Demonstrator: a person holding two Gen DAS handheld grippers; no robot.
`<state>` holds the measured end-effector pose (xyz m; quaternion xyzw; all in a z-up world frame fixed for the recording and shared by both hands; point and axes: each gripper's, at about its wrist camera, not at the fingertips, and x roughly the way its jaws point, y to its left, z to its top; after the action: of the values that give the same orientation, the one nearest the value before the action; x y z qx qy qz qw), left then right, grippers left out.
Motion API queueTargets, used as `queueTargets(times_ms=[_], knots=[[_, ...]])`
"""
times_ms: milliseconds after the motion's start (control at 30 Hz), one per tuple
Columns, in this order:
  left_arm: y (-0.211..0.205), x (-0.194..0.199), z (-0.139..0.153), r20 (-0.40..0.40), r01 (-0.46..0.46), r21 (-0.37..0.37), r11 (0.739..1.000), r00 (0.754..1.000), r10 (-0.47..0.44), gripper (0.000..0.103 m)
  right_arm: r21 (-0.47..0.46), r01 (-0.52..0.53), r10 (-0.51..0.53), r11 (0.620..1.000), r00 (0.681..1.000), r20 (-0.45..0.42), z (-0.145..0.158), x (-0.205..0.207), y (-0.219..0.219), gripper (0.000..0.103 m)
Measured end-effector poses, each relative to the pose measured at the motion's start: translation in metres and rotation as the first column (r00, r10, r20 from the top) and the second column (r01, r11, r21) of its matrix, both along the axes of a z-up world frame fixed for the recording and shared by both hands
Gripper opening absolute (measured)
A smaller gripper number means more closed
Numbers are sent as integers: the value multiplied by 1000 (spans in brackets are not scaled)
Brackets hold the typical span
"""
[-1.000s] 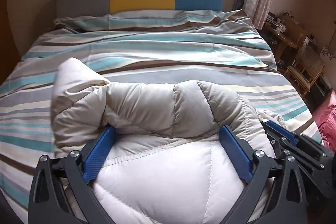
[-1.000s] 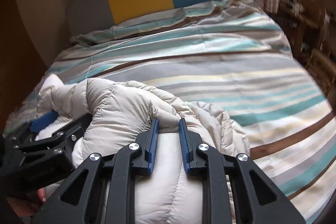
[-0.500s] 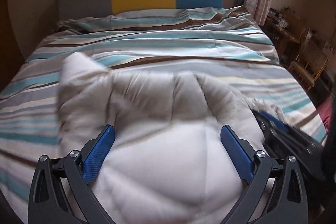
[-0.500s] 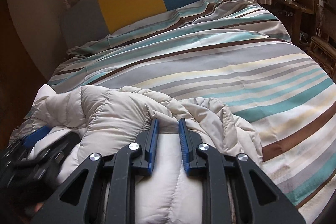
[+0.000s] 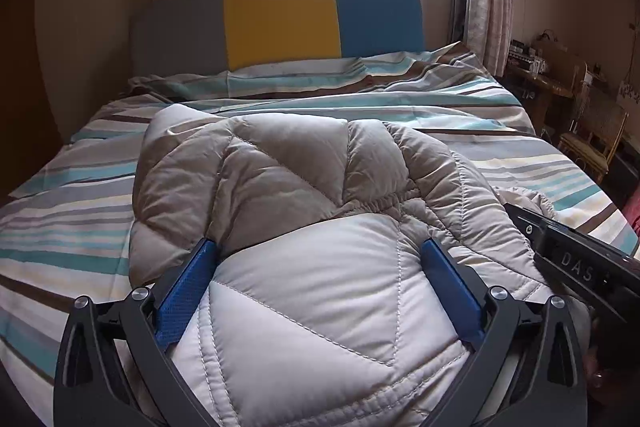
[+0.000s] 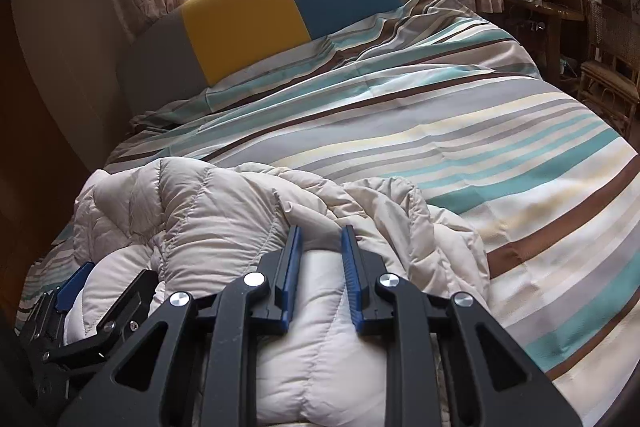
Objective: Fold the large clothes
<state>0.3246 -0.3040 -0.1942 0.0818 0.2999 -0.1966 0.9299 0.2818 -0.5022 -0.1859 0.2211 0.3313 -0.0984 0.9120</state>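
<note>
A beige quilted down jacket (image 5: 288, 187) lies bunched at the near end of the bed; it also shows in the right wrist view (image 6: 208, 203). My left gripper (image 5: 320, 251) has its blue fingers wide apart with a thick fold of the jacket bulging between them. My right gripper (image 6: 320, 233) is shut on a narrower fold of the jacket, its blue pads (image 6: 294, 247) pressed against the fabric. The right gripper's black body (image 5: 576, 263) shows at the right of the left wrist view. The left gripper (image 6: 72, 287) shows at the lower left of the right wrist view.
The striped duvet (image 6: 440, 131) covers the bed. A grey, yellow and blue headboard (image 5: 280, 15) stands under a window with curtains. A wooden desk (image 5: 536, 83) and wicker chair (image 5: 592, 143) stand to the right of the bed.
Both grippers have risen and tilted up with the jacket, so the headboard, window and curtains come into view. The jacket's upper fold stands higher. The grips look the same.
</note>
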Motion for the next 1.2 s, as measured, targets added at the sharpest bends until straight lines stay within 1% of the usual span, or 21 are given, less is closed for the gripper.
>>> queueTargets(times_ms=[133,233,267,300,333,367,400,467,567,667,733,800,867,967,1000,1033,1100,1167,1200], knots=[[0,-4,10,-31,6,16,1000,1000,-5,100,-9,-6,7,1000,1000,13,3,-3,3,21],[10,-17,21,-68,47,5,999,997,-47,100,-18,-5,6,1000,1000,22,6,-7,6,22],[14,-23,23,-68,61,7,998,996,-61,100,-23,-4,4,1000,1000,29,8,-10,7,24],[18,-32,25,-59,77,18,997,995,-76,100,-31,1,0,1000,999,41,11,-16,9,32],[20,-38,24,-51,86,29,996,995,-84,100,-31,5,-3,999,999,46,13,-20,10,38],[24,-44,23,-36,93,38,995,995,-92,100,-32,18,-16,999,999,50,16,-28,11,52],[29,-52,22,-17,92,43,995,996,-91,100,-34,29,-27,999,998,52,19,-34,11,62],[38,-60,20,-11,83,27,996,997,-82,100,-20,34,-33,999,998,53,22,-48,12,65],[54,-67,20,-38,75,-27,997,996,-76,100,36,41,-42,999,999,31,25,-70,9,75],[73,-64,21,-97,67,-100,993,992,-77,100,70,47,-47,996,999,2,28,-88,7,82],[87,-59,20,-149,39,-142,989,987,-60,100,79,56,-54,995,998,-26,31,-99,6,86],[103,-51,16,-219,8,-181,983,975,-49,100,93,49,-42,994,996,-73,29,-105,6,92],[115,-47,11,-274,7,-234,972,959,-73,100,109,32,-19,994,993,-118,25,-110,8,95],[130,-40,3,-361,9,-324,946,923,-132,100,169,36,-9,985,988,-155,16,-117,3,98],[134,-38,0,-390,12,-354,935,907,-159,100,205,38,-3,978,986,-167,12,-120,0,98],[136,-38,-3,-407,12,-370,929,897,-174,100,236,40,2,971,984,-176,8,-123,-4,99],[138,-36,-6,-434,17,-394,919,878,-203,100,264,34,18,964,981,-191,3,-125,-6,101],[137,-33,-6,-440,30,-393,919,871,-216,100,274,16,42,962,978,-202,-1,-123,-9,101],[134,-33,-5,-436,38,-385,922,873,-218,100,277,6,55,961,976,-213,-2,-120,-9,101]])
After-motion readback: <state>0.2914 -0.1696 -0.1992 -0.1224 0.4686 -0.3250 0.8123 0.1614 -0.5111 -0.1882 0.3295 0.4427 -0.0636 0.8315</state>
